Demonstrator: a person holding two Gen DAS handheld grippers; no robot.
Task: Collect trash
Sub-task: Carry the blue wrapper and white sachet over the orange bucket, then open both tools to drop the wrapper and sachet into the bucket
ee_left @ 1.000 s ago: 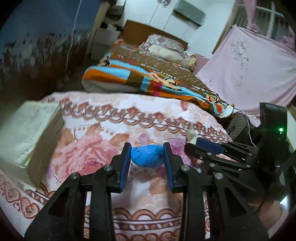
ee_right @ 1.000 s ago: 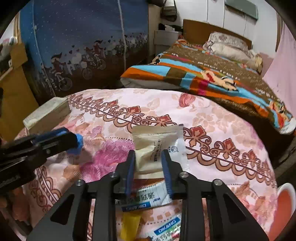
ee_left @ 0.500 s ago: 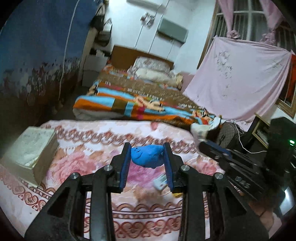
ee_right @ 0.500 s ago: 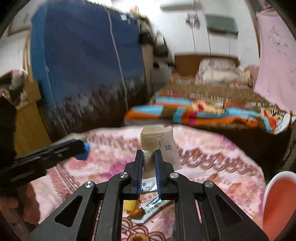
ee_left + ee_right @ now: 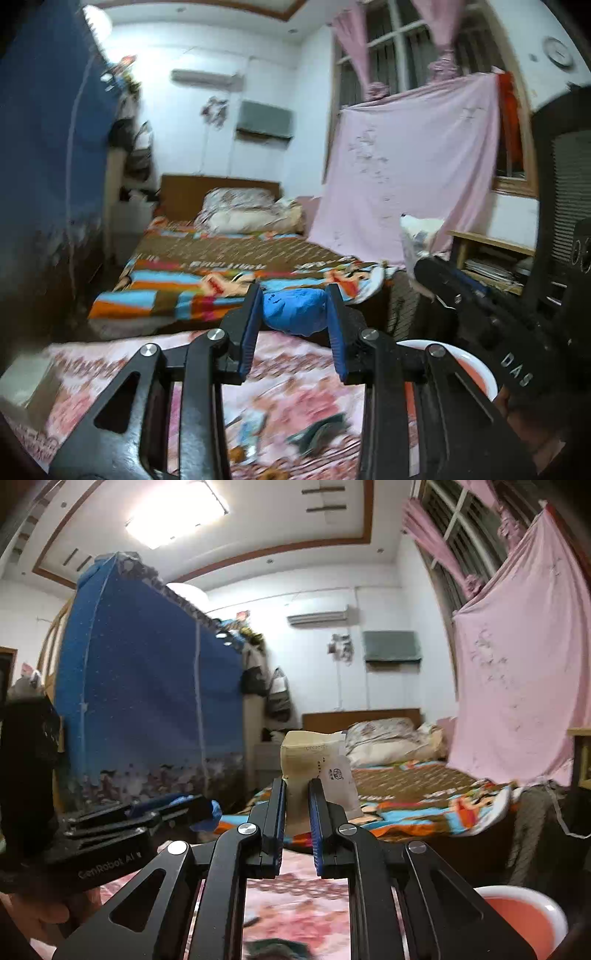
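Note:
My left gripper (image 5: 293, 308) is shut on a crumpled blue wad (image 5: 295, 309), held in the air above the floral-covered table (image 5: 306, 365). My right gripper (image 5: 296, 797) is shut on a flat beige and white packet (image 5: 314, 757) that stands upright between its pads. In the left wrist view the right gripper (image 5: 424, 264) shows at the right with the white packet (image 5: 415, 232) sticking up from it. In the right wrist view the left gripper (image 5: 207, 806) shows at the left with a bit of blue at its tip. More wrappers (image 5: 251, 432) lie on the table below.
An orange bin with a white rim (image 5: 524, 912) stands low at the right, beside the table; its rim (image 5: 476, 363) also shows in the left wrist view. A beige box (image 5: 26, 384) sits on the table's left. A bed (image 5: 221, 273) and pink sheet (image 5: 413, 173) lie beyond.
Both grippers have risen off the table and tilted up toward level, each carrying its piece. The right gripper closed tighter on the packet and lifted it from the cloth.

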